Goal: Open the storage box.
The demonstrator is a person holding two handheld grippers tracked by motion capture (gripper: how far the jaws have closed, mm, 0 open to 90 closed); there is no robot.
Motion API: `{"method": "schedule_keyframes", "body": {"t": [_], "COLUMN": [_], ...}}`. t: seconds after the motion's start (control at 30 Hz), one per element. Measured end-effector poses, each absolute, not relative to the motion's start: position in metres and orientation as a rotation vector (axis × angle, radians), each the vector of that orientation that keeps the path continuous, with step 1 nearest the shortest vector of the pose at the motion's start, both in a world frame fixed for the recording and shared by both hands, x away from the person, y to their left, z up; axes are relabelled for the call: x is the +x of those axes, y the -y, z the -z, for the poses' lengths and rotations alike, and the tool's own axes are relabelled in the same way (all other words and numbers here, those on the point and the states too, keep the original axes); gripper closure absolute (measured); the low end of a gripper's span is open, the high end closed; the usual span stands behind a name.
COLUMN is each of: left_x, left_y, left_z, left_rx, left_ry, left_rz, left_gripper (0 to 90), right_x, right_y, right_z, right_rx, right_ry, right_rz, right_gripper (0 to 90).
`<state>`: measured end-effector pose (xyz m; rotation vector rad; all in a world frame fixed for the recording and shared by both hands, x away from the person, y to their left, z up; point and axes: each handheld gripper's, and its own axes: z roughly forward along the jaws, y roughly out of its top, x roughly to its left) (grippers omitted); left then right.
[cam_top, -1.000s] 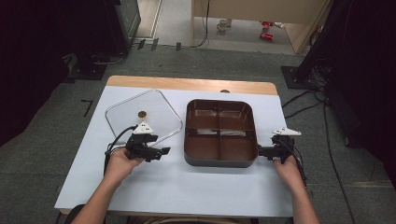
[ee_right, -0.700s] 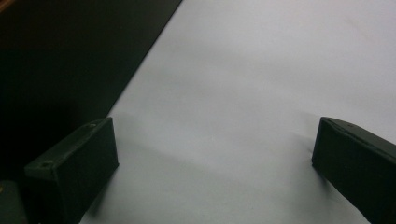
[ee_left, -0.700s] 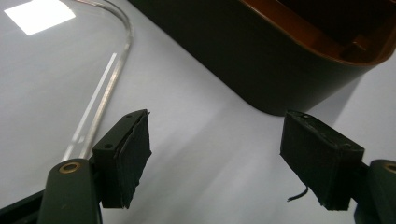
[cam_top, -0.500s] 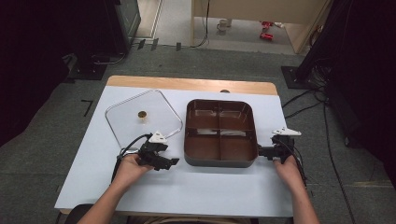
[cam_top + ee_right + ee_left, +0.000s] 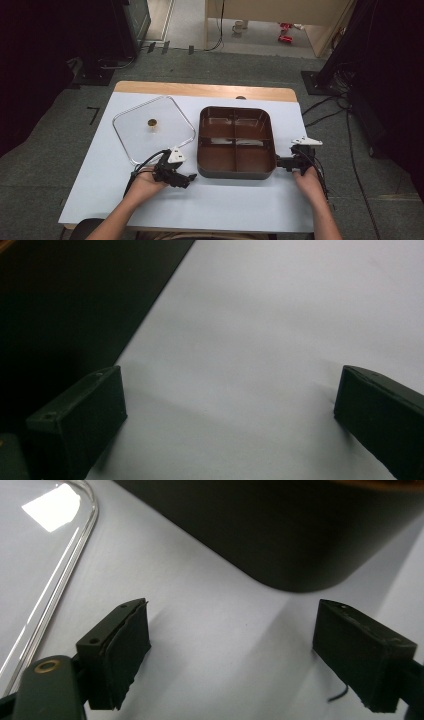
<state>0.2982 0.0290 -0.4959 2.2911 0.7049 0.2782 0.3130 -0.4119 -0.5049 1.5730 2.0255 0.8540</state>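
Glass lid [image 5: 152, 129]: lying flat on the white table [image 5: 235, 205], left of centre in the high view, one corner pointing down toward the left hand; a small brown knob [image 5: 151, 122] sits at its middle, and its clear rim curves down the left edge of the left gripper view [image 5: 60, 585]

Left hand [image 5: 145, 184]: in from the bottom, lower left of the high view, just below the lid's near corner and apart from it

Left gripper [image 5: 187, 179]: low over the table, aimed rightward at the near left corner of the pot, close beside it; jaws have just been opening and now stand wide apart with bare table between them, gripping nothing; in the left gripper view [image 5: 230, 655] both black pads frame white surface, the pot's dark rounded corner just ahead of them

Pot [image 5: 236, 141]: centre of the high view, a dark brown square pot split into four compartments, uncovered, standing just right of the lid

Right gripper [image 5: 281, 162]: right of the pot's near right corner, pointing left at its wall; jaws spread, nothing between them; in the right gripper view [image 5: 230, 425] the pot's dark wall [image 5: 75, 305] takes the upper left, close to the left jaw; I can't tell whether they touch

Right hand [image 5: 307, 180]: lower right of the high view, wrapped round its gripper
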Motion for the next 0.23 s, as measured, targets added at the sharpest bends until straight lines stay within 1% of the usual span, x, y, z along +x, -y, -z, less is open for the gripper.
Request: {"method": "schedule_keyframes", "body": {"t": [0.23], "left_x": [0.2979], "left_y": [-0.0310], "left_z": [0.4970], "left_rx": [2.278], "left_ry": [-0.695], "left_rz": [-0.276], "left_gripper": [12.9], "right_x": [0.3130], "right_y": [0.4119], "right_z": [0.5049], "right_rx": [1.573], "right_ry": [-2.025], "right_rz": [-0.854], "right_gripper": [0.0]}}
